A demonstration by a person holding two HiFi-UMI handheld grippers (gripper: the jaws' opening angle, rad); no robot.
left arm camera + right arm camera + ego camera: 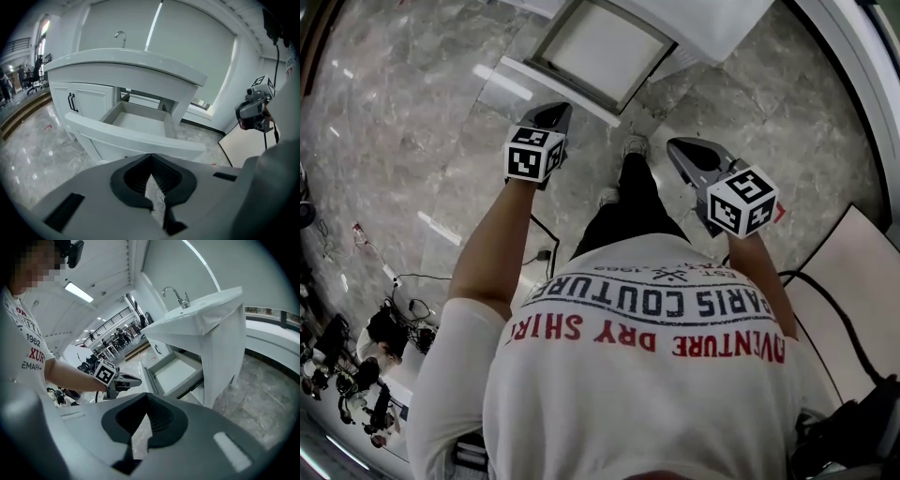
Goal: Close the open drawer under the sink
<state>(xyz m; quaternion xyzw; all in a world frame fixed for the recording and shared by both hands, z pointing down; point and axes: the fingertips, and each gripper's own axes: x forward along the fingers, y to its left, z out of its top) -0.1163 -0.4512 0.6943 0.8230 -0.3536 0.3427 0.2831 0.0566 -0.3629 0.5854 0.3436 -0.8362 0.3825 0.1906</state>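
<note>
The white drawer (602,50) stands pulled out of the vanity under the sink, its grey inside bare. In the left gripper view its front panel (133,137) runs straight ahead of me, with the countertop (126,58) and faucet (121,37) above. My left gripper (151,157) is shut on nothing, a short way back from the panel. My right gripper (146,397) is also shut and holds nothing; it looks at the drawer (176,371) from the side. From overhead, the left gripper (551,120) and right gripper (680,152) hover over the marble floor, both short of the drawer.
Left of the drawer are cabinet doors with black handles (72,102). A white board (853,272) leans at the right, with a black cable beside it. Cables and gear (384,328) lie on the floor at the lower left. The person's legs (628,202) stand between the grippers.
</note>
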